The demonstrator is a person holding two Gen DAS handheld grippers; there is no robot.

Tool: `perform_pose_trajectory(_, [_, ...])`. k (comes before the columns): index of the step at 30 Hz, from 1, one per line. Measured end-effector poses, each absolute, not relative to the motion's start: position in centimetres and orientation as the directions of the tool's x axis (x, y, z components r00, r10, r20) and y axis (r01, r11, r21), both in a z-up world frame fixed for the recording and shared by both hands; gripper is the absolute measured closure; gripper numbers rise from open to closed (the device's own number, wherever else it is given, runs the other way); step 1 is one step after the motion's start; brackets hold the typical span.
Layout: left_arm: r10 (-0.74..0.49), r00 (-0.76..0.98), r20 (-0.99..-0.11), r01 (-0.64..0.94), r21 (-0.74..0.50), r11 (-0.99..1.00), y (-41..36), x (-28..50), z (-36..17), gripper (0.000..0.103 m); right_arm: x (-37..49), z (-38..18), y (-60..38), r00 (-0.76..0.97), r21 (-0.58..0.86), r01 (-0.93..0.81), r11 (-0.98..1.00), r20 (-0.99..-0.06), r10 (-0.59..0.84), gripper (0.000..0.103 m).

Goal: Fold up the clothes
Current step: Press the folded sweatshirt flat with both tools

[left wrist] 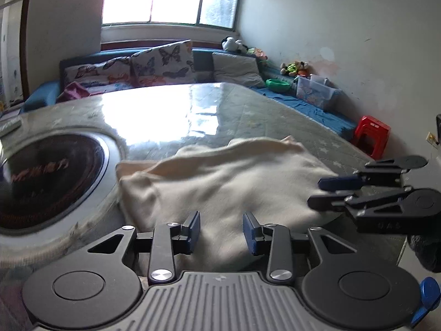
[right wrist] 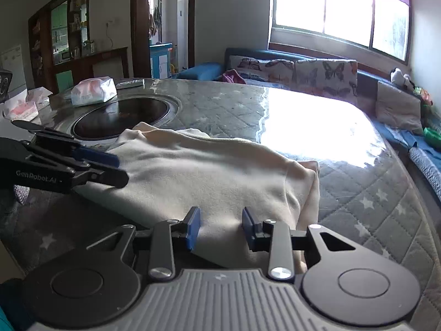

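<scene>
A cream garment point(left wrist: 220, 182) lies folded in a thick pile on the quilted grey table cover; it also shows in the right wrist view point(right wrist: 209, 173). My left gripper point(left wrist: 221, 230) is open, its jaws over the garment's near edge with cloth between them. It also shows in the right wrist view point(right wrist: 118, 169) at the garment's left edge. My right gripper point(right wrist: 221, 229) is open over the garment's near edge. It shows in the left wrist view point(left wrist: 321, 193) at the garment's right edge.
A round black cooktop point(left wrist: 46, 176) is set into the table left of the garment. Tissue packs point(right wrist: 93, 91) lie beyond it. A sofa with butterfly cushions point(left wrist: 162, 63) and a red stool point(left wrist: 372, 135) stand past the table's far and right edges.
</scene>
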State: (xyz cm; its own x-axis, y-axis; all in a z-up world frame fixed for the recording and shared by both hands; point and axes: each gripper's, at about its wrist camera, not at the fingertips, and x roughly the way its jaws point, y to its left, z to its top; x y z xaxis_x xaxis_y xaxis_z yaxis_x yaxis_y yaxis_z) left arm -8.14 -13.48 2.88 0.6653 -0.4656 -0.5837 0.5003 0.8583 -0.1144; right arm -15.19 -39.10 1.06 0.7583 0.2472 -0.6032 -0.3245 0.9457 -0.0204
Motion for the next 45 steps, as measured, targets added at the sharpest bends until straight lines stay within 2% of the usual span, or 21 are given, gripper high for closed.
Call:
perform_pose_trajectory(4, [-0.458, 0.688, -0.563, 0.483, -0.117, 0.868, -13.1, -9.0, 3.6, 0.060, -15.4, 1.2, -38.7, 0.766, -0.028, -0.318, 0.948, -0.596, 0.239, 0.070])
perform_pose_trajectory(15, [-0.423, 0.707, -0.566, 0.424, -0.139, 0.895, -11.5, -9.7, 3.6, 0.059, -15.8, 2.2, -37.0, 0.778, -0.062, -0.344, 0.937, -0.577, 0.248, 0.069])
perform_pose_trajectory(23, [-0.412, 0.700, -0.583, 0.393, -0.167, 0.904, -10.5, -9.7, 3.4, 0.058, -15.3, 1.4, -36.0, 0.754, -0.062, -0.361, 0.931, -0.607, 0.252, 0.069])
perform_pose_trajectory(27, [-0.406, 0.704, -0.583, 0.374, -0.182, 0.909, -10.0, -9.6, 4.2, 0.046, -15.8, 2.7, -35.3, 0.744, -0.070, -0.410, 0.909, -0.602, 0.290, 0.060])
perform_pose_trajectory(32, [-0.361, 0.713, -0.601, 0.328, -0.170, 0.929, -9.2, -9.5, 4.6, 0.026, -16.3, 3.0, -33.7, 0.723, -0.089, -0.467, 0.880, -0.612, 0.322, 0.058])
perform_pose_trajectory(36, [-0.331, 0.721, -0.609, 0.304, -0.151, 0.941, -8.9, -9.7, 4.7, 0.013, -16.8, 3.2, -32.4, 0.705, -0.105, -0.511, 0.853, -0.619, 0.346, 0.051])
perform_pose_trajectory(42, [-0.298, 0.740, -0.603, 0.276, -0.131, 0.952, -8.5, -9.9, 4.9, 0.000, -17.6, 3.0, -30.5, 0.677, -0.131, -0.567, 0.813, -0.637, 0.369, 0.048])
perform_pose_trajectory(45, [-0.281, 0.742, -0.609, 0.264, -0.120, 0.957, -8.1, -9.8, 4.9, 0.000, -17.8, 2.7, -29.8, 0.666, -0.137, -0.583, 0.801, -0.646, 0.374, 0.047])
